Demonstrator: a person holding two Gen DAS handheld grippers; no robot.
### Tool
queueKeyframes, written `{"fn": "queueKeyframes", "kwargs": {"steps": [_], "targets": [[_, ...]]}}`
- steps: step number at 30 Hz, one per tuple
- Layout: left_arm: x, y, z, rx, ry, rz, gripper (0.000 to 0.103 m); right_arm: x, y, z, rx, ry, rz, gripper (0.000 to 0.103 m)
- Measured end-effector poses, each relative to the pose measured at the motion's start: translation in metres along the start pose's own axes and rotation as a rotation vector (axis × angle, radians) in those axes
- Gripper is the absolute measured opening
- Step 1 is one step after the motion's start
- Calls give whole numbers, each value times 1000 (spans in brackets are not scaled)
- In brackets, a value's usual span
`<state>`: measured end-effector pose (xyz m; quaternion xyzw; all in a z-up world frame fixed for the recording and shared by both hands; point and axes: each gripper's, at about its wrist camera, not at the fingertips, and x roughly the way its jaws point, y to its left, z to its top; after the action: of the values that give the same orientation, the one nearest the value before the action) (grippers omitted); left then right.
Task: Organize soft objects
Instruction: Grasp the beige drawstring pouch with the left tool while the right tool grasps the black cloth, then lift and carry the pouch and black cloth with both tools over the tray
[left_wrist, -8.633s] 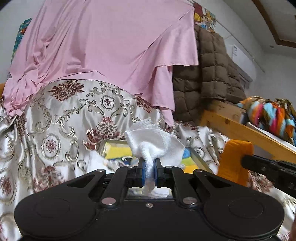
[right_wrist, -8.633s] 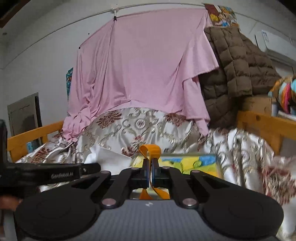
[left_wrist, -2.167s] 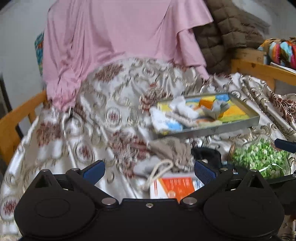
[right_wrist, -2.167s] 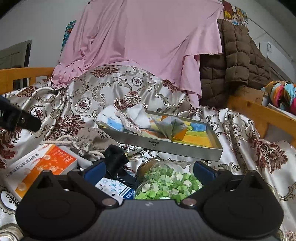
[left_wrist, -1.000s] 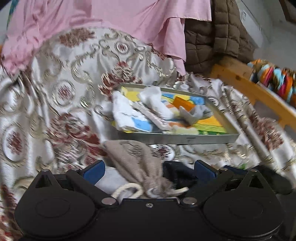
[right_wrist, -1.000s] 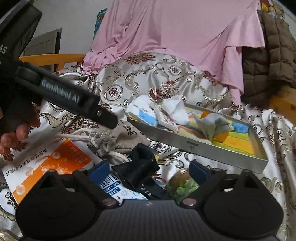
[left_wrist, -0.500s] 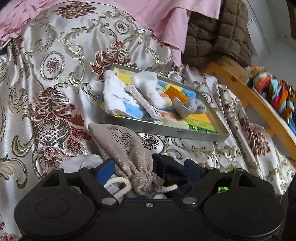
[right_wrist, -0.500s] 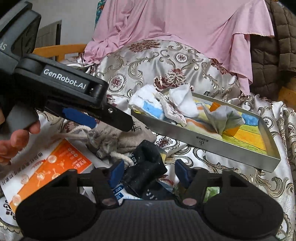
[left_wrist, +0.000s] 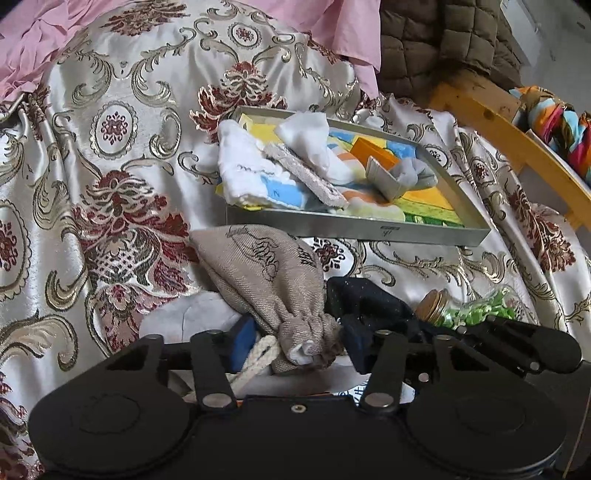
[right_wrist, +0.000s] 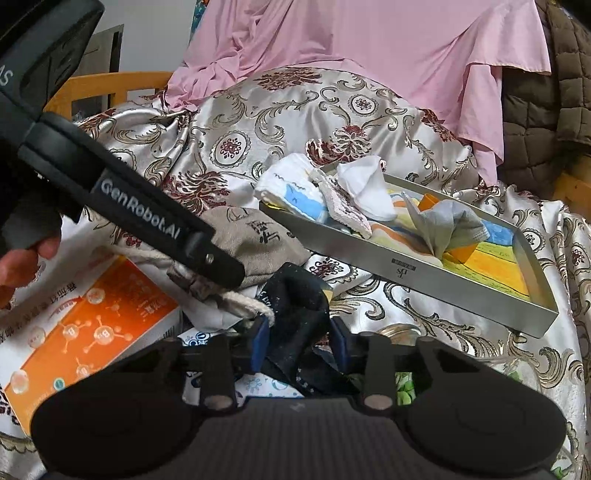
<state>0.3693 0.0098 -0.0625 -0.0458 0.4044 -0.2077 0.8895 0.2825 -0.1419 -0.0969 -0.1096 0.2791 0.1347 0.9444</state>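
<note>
A beige drawstring pouch (left_wrist: 266, 273) lies on the brocade cover, its tied neck between the blue pads of my left gripper (left_wrist: 301, 349), whose jaws are narrowed around it. The pouch also shows in the right wrist view (right_wrist: 255, 236). A dark navy sock (right_wrist: 295, 306) lies bunched beside it, and my right gripper (right_wrist: 299, 341) has its jaws narrowed around the sock. The sock shows in the left wrist view (left_wrist: 365, 299). A metal tray (left_wrist: 369, 230) beyond holds white cloths, a grey cloth and an orange piece; it also shows in the right wrist view (right_wrist: 388, 266).
An orange-and-white box (right_wrist: 88, 325) lies at the left under the pouch's cord. A glass jar of green bits (left_wrist: 465, 306) lies on its side at the right. A wooden rail (left_wrist: 498, 122) runs behind the tray. Pink cloth (right_wrist: 351, 40) hangs at the back.
Both grippers moved down and forward onto the pile. The left jaws narrowed around the pouch's neck, the right jaws narrowed around the dark sock.
</note>
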Motion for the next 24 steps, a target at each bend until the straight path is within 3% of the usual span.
{"fn": "queueKeyframes", "kwargs": {"steps": [9,24], "targets": [[-6,6,2,-51,-30,-30,43,-4,-3,0,9,-23,-31,6],[-37,-3,16,-83,-154,-73,40,-23,-15,11,24,-134,-85,2]]}}
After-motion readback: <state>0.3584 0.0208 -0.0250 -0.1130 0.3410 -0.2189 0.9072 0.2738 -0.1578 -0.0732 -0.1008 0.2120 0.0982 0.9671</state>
